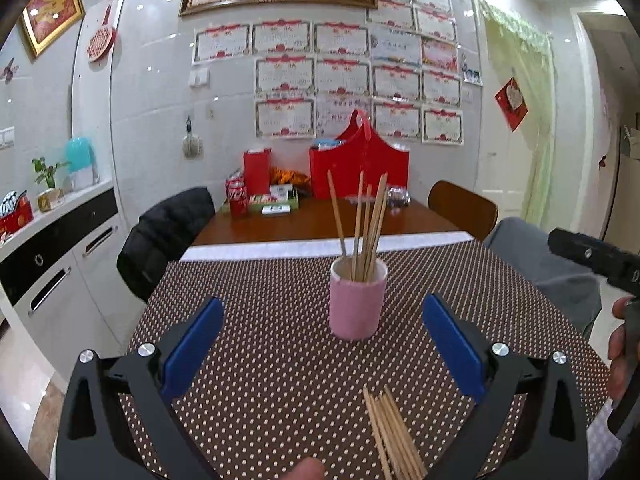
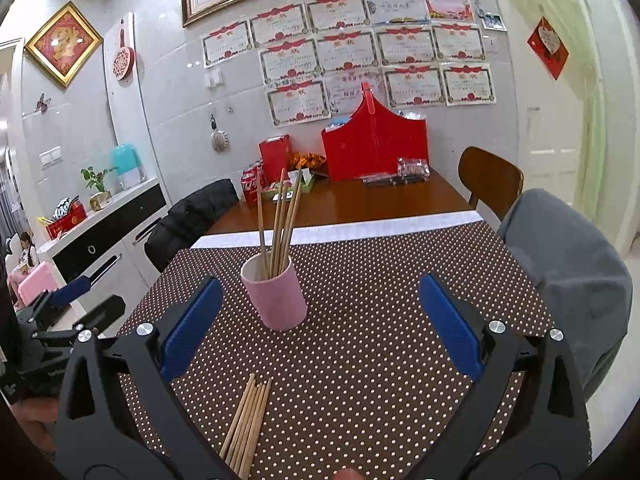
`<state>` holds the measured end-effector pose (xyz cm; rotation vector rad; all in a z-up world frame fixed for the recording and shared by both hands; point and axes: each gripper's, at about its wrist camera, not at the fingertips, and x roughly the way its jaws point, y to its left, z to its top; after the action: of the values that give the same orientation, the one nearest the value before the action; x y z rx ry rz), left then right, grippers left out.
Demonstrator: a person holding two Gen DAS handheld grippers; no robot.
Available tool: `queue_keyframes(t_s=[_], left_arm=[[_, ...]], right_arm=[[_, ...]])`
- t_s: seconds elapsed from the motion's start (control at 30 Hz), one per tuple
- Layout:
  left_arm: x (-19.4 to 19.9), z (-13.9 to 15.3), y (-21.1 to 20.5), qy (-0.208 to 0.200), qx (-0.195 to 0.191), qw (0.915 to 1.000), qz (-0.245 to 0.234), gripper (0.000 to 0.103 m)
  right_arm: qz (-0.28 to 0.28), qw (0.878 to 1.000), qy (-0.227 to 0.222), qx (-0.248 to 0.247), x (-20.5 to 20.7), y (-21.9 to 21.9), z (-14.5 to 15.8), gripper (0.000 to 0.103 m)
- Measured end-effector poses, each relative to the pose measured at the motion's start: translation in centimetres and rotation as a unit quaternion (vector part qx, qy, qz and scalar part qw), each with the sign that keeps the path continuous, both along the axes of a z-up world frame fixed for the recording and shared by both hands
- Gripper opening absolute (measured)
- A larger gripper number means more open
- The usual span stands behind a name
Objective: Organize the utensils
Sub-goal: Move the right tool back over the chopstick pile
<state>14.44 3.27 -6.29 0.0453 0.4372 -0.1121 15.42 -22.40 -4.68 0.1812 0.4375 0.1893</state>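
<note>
Chopsticks (image 1: 362,226) stand upright, fanned a little, inside the pink cup (image 1: 357,300), which sits on the dotted brown tablecloth (image 1: 280,360). Nearer the cameras than the cup, a loose bundle of chopsticks (image 2: 248,424) lies flat on the cloth, well apart from the cup. The left gripper (image 1: 324,344) hovers in front of the cup with its blue pads spread wide, holding nothing. The right gripper (image 2: 320,324) is likewise wide apart and empty, the cup just left of centre between its fingers

Left tongs (image 1: 323,344) and right tongs (image 2: 320,322) both gape wide, holding nothing.
</note>
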Motion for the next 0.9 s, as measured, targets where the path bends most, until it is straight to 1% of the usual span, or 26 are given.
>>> queue_keyframes(t_s=[0.07, 0.17, 0.27, 0.33, 0.47, 0.57, 0.7, 0.9], left_arm=[[0.0, -0.7, 0.3, 0.011, 0.005, 0.9999, 0.002, 0.098], [0.1, -2.6, 0.6, 0.044, 0.015, 0.9989, 0.005, 0.098], [0.5, -5.4, 0.7, 0.096, 0.025, 0.9951, 0.004, 0.098], [0.8, -7.6, 0.4, 0.132, 0.034, 0.9907, -0.005, 0.098], [1.0, -11.5, -0.4, 0.187, 0.061, 0.9803, -0.017, 0.098], [1.2, -13.6, -0.8, 0.214, 0.069, 0.9742, -0.023, 0.098], [1.5, -15.3, -1.5, 0.239, 0.077, 0.9673, -0.034, 0.098], [2.1, -17.0, -2.1, 0.263, 0.084, 0.9602, -0.043, 0.098]], right_arm=[[0.002, 1.0, 0.007, -0.006, -0.2, 0.4, -0.5, 0.097], [0.014, 0.999, 0.027, -0.015, -0.4, 1.0, -1.9, 0.097], [0.019, 0.998, 0.058, -0.013, -0.4, 1.2, -4.1, 0.097], [0.022, 0.997, 0.077, -0.012, -0.3, 1.3, -5.5, 0.097], [0.025, 0.994, 0.105, -0.011, -0.2, 1.4, -7.6, 0.097], [0.03, 0.992, 0.121, -0.016, -0.3, 1.5, -8.7, 0.097], [0.033, 0.989, 0.14, -0.022, -0.3, 1.6, -10.1, 0.097], [0.033, 0.985, 0.168, -0.025, -0.3, 1.4, -12.0, 0.097]])
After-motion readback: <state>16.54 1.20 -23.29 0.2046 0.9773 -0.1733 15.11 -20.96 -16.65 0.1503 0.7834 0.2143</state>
